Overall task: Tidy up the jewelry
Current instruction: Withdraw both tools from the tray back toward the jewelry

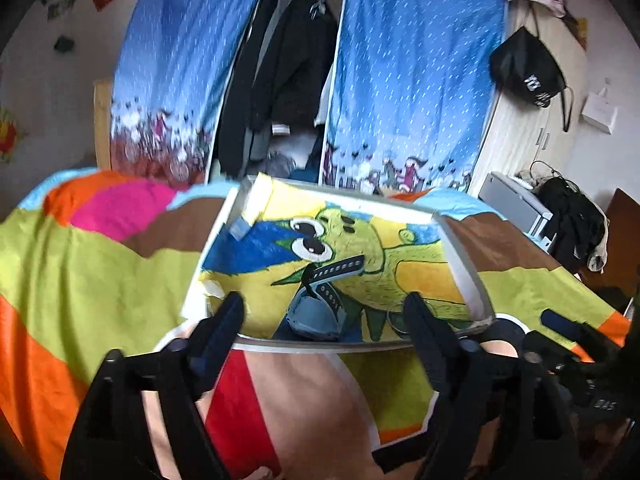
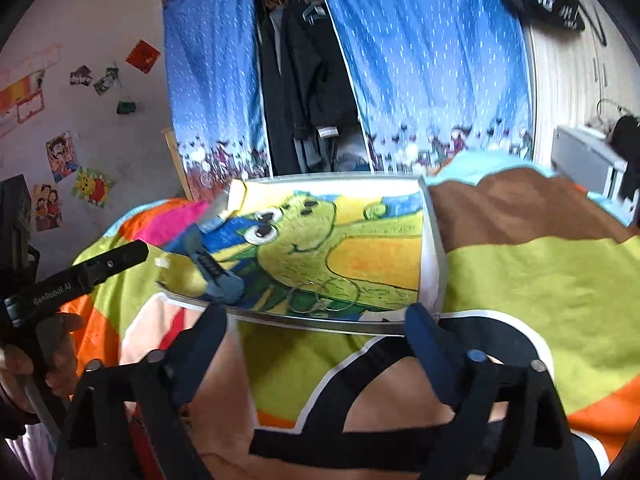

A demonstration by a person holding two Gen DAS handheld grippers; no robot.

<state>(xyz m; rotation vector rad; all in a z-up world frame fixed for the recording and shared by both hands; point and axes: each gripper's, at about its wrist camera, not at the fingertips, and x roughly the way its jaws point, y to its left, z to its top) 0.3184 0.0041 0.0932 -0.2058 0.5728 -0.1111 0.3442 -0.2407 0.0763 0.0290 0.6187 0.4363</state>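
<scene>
A shallow white tray [image 1: 464,256] [image 2: 434,248] lined with a green cartoon drawing lies on the bed. Inside it, near the front, lies a watch [image 1: 316,316] [image 2: 218,278] with a blue-grey face and a black strap. Thin wire hoops [image 2: 324,298] rest at the tray's front right; in the left wrist view they show only faintly. My left gripper [image 1: 324,304] is open, its fingertips over the tray's front rim on either side of the watch. My right gripper [image 2: 316,316] is open too, at the front rim just before the hoops, holding nothing.
A bright patchwork bedcover [image 1: 100,272] [image 2: 540,280] spreads under the tray. Behind it hang blue curtains [image 1: 412,80] with dark clothes [image 1: 288,72] between them. A person's hand [image 2: 56,352] holds the left tool at the left edge. Cluttered furniture [image 1: 560,216] stands at the right.
</scene>
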